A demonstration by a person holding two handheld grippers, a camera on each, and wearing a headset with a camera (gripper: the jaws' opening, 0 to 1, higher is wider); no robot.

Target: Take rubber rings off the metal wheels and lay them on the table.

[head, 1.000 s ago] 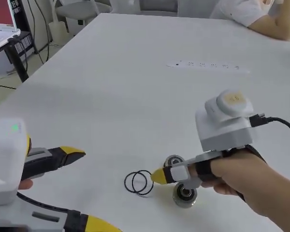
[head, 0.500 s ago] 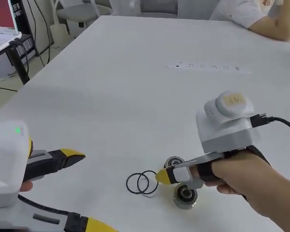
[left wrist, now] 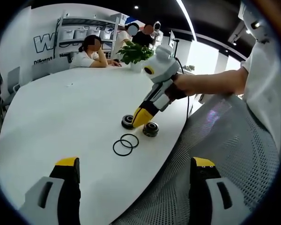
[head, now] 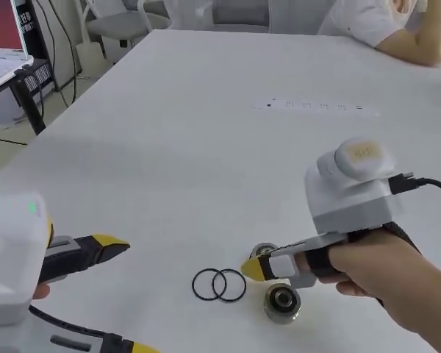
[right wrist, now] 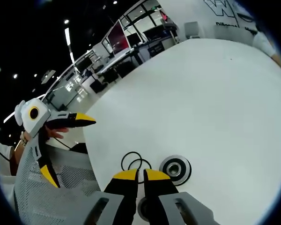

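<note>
Fingers (right wrist: 126, 176) of the right gripper (head: 251, 269) are pressed nearly together, their yellow tips holding nothing. They hover between a metal wheel (head: 282, 301) on the near side and a second wheel (head: 262, 251) partly hidden behind them. Two black rubber rings (head: 219, 284) lie overlapped on the table (head: 206, 147), just beside the wheels and near its front edge. On the left gripper (left wrist: 136, 164) the fingers are spread wide and empty, well apart from the rings.
</note>
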